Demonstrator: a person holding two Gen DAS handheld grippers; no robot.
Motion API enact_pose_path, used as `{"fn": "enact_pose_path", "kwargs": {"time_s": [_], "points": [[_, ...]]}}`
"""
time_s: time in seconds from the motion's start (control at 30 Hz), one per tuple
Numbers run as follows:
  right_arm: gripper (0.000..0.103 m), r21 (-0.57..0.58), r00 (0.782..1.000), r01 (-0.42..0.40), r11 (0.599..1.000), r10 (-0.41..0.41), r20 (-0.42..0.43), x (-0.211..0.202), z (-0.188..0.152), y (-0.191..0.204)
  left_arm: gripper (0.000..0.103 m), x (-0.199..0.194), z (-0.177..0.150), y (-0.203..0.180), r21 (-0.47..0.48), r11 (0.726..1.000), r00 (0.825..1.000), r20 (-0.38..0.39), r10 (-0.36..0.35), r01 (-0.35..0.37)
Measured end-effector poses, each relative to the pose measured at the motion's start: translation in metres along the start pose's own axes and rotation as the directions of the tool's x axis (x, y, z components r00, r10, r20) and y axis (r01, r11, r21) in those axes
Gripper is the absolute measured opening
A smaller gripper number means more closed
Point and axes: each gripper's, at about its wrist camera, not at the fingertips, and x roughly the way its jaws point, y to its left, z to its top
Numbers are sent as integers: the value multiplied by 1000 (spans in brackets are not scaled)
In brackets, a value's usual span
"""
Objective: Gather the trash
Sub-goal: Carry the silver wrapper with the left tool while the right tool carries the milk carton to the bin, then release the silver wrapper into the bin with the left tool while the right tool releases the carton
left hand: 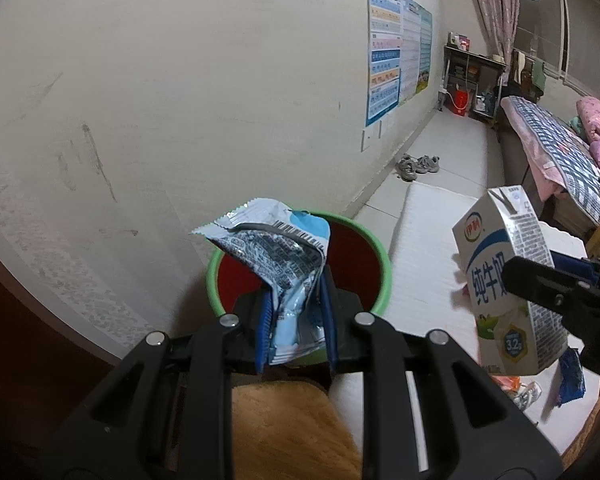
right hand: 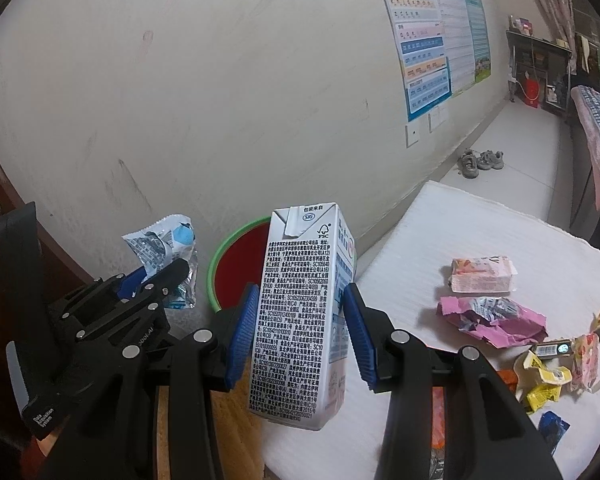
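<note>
crinkled blue-and-white foil, a snack wrapper (left hand: 277,264), is sitting pinched between the narrow jaws of the left gripper (left hand: 293,328), its loose top flaring up over the green-rimmed bin (left hand: 382,256) with the red inside that is standing by the wall. the right gripper (right hand: 300,326) is holding a white milk carton (right hand: 300,320) upright, its blue pads (right hand: 241,332) pressing on the carton's two sides at a middling width, and the carton is hanging clear of the white mat (right hand: 480,232), just in front of the bin from the right wrist view. both hands are carrying their loads toward the bin, so the step in hand looks like the delivery, with neither piece dropped yet. the next move is probably calling for each gripper to be brought right over the red opening before letting go: the wrapper is light and could drift to the rim or the floor, while the carton is tall and could catch on the edge if released off centre. more trash is waiting on the mat: a pink wrapper (right hand: 496,318), a pale packet (right hand: 482,276), yellow scraps (right hand: 544,380) and a blue wrapper (right hand: 552,430), so the collecting is seeming far from finished.
</note>
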Motion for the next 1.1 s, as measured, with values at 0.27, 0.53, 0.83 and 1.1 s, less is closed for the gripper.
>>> {"fn": "enact_pose_path", "kwargs": {"time_s": [0.27,0.53,0.83,1.1], "points": [[43,-21,1000,-8,1000,8,-12,16,10,10,21,2,5,19,-18,999,999,23,49,-48],[43,-45,999,-21,999,20,-32,37,17,20,21,15,8,35,-41,997,998,12,65,-64],[43,-37,997,-61,997,59,-57,84,39,21,21,86,1,53,-124,992,990,-143,-12,-6],[43,8,991,-97,995,98,-87,130,65,17,21,139,-1,63,-167,986,968,-244,-52,11]]}}
